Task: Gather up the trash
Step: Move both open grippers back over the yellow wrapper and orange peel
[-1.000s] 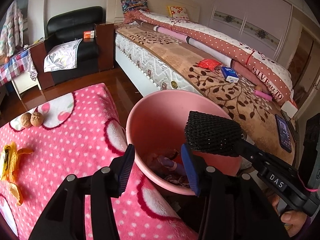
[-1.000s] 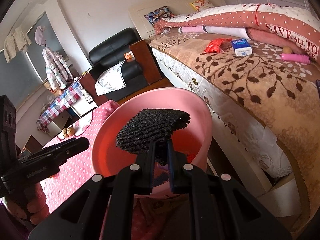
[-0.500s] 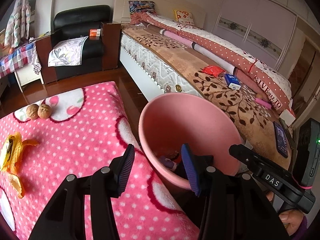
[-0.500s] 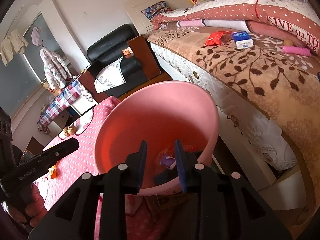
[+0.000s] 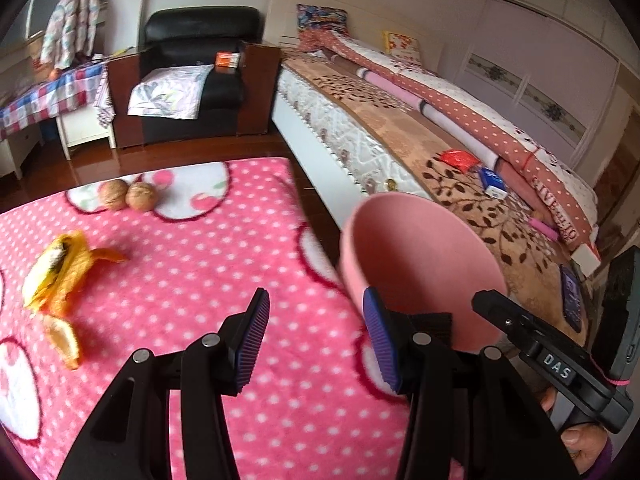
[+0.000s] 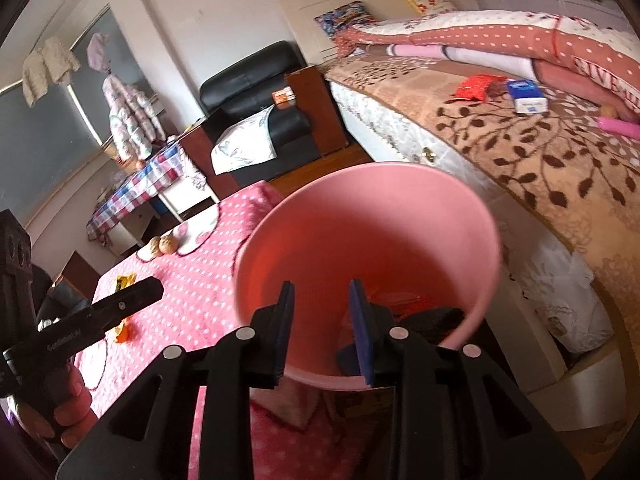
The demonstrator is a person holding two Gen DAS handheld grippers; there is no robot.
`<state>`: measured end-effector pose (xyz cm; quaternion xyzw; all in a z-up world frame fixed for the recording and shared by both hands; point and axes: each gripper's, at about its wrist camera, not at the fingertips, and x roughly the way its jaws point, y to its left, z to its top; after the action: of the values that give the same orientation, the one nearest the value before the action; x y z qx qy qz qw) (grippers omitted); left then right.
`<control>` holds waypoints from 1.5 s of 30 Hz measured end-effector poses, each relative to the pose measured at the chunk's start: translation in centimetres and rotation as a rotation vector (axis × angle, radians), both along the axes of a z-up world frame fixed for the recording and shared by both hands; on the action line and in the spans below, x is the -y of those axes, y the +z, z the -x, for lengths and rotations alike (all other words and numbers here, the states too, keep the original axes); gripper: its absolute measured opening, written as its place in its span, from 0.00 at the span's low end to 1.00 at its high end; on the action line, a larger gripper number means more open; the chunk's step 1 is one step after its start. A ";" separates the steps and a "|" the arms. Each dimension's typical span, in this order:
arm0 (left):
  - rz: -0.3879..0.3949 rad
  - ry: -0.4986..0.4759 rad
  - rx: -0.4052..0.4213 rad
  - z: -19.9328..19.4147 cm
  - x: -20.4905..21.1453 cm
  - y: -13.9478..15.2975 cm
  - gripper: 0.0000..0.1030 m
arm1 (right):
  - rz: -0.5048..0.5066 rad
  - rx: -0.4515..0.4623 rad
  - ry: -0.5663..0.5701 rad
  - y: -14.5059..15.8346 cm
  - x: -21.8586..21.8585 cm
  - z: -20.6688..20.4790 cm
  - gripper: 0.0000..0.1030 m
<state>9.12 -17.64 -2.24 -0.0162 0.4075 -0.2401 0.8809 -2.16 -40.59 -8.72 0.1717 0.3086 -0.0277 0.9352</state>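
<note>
The bed (image 5: 460, 152) fills the right half of the left wrist view, running from the upper middle down to the right edge, with a brown leaf-patterned blanket and a folded dotted quilt along its far side. A pink dotted blanket (image 5: 192, 280) covers the lower left and middle of that view. A black armchair (image 5: 192, 76) stands at the upper left of centre with a pale cushion on its seat.

The pink bin (image 6: 360, 216) takes up the middle of the right wrist view, between the pink blanket and the bed; dark and red trash lies at its bottom, lower right inside the rim, too shadowed to name.

The left gripper (image 5: 316, 338) sits at the bottom centre of its own view, its jaws spread wide with nothing between them, above the pink blanket and just beside the bin's rim. The right gripper (image 6: 322, 328) sits at the bottom centre of its view, its jaws parted and empty, pointing into the bin's mouth.

A banana peel (image 5: 60, 268) lies on the blanket at the left edge, with a smaller orange scrap (image 5: 66, 340) just below it. Two walnuts (image 5: 128, 196) sit touching each other at the upper left of the blanket. On the bed, a red wrapper (image 5: 458, 159) and a blue and white box (image 5: 494, 182) lie near each other at the right.
</note>
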 end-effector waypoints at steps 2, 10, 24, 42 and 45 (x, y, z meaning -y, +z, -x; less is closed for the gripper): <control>-0.009 0.025 0.005 0.0 -1.0 -0.1 0.47 | 0.002 0.007 0.019 0.1 -0.7 -0.2 0.28; 0.007 0.137 -0.026 -0.3 -5.9 -0.3 0.47 | 0.043 0.009 0.098 1.0 -4.1 -1.6 0.28; -0.006 0.330 -0.014 -0.3 -15.8 -1.0 0.47 | 0.076 -0.011 0.224 1.2 -9.5 -3.9 0.28; -0.195 0.115 0.038 -6.3 -20.5 -3.0 0.53 | 0.102 -0.101 0.297 -0.9 -13.5 -5.0 0.28; -0.191 0.060 0.036 -7.5 -20.6 -3.4 0.53 | 0.111 -0.115 0.309 -1.2 -14.2 -5.1 0.28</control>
<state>16.58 2.97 -5.67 0.0600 0.4120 -0.1737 0.8924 2.92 -26.39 -9.88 0.0683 0.3825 0.0897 0.9171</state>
